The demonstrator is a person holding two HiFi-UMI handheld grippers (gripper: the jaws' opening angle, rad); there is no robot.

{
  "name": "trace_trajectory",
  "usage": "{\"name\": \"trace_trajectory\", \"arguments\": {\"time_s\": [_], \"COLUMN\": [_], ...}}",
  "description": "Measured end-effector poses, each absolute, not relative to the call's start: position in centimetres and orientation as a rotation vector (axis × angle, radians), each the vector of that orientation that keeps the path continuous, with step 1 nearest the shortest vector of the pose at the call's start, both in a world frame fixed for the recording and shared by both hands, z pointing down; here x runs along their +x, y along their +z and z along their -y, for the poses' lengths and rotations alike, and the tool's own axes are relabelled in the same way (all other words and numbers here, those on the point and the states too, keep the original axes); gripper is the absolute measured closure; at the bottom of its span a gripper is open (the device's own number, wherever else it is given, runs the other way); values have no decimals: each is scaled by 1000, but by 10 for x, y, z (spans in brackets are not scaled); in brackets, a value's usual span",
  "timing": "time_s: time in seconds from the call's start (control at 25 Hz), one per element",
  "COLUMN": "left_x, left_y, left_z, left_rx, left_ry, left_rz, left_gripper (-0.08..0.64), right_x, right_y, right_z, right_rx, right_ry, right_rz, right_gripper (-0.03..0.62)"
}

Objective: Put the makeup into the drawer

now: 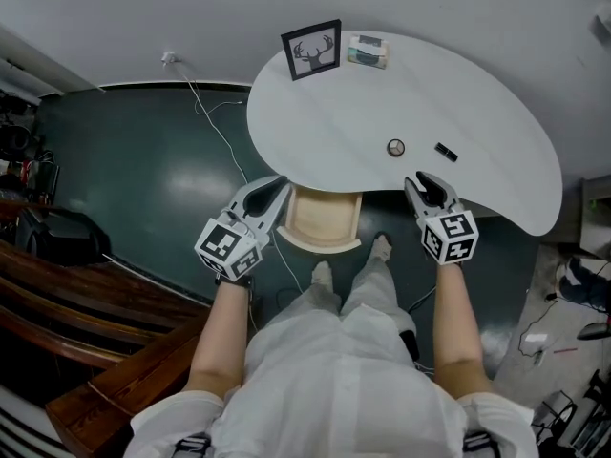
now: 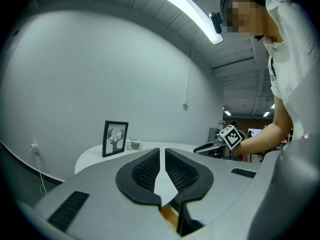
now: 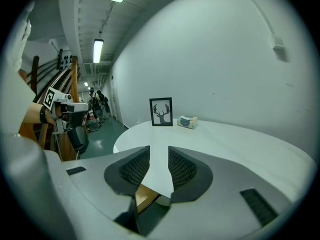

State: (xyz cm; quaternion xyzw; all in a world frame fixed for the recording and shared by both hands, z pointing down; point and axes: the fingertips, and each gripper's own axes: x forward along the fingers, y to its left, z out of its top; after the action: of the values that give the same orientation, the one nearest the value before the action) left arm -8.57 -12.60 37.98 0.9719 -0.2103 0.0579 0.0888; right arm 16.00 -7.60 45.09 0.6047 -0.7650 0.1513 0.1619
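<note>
Head view: not much is done yet, as far as I can tell. The drawer (image 1: pixel 325 219) is pulled open under the front edge of the white table (image 1: pixel 496 132), and the part of it I can see has nothing inside. The makeup looks like the small round compact (image 1: pixel 395 147) and the little black piece (image 1: pixel 446 152) just beside it. Both sit on the tabletop, well apart from the drawer, so pretty much the whole job is left. The left gripper (image 1: pixel 272 194) hangs at the drawer's left corner. The right gripper (image 1: pixel 420 184) is at the table edge, near the compact but not touching it.

Left gripper view: its jaws are only a sliver apart with nothing in the gap, just bare tabletop and a bit of drawer wood below. The deer picture (image 2: pixel 115 138) and tissue box (image 2: pixel 134 145) stand at the far side.

Right gripper view: its jaws stand clearly apart, roughly partway open, and hold nothing. Only white table shows between the pads (image 3: pixel 182 166), with drawer wood underneath. I can't spot the makeup from here.
</note>
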Motion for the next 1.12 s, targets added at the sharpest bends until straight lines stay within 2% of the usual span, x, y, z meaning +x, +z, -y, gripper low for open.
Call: {"name": "trace_trajectory", "arguments": {"time_s": [0.6,1.12], "left_x": [-79,-62], "left_y": [418,436], "left_z": [176,188], "left_rx": [2795,2752], "left_ry": [203,191], "left_rz": [730,718], "left_gripper": [535,535], "right_x": [182,198], "right_y": [522,574], "right_z": [149,180], "right_rx": [1584,1523], "right_ry": [510,578], "right_rz": [2053,1895], "right_gripper": [406,383]}}
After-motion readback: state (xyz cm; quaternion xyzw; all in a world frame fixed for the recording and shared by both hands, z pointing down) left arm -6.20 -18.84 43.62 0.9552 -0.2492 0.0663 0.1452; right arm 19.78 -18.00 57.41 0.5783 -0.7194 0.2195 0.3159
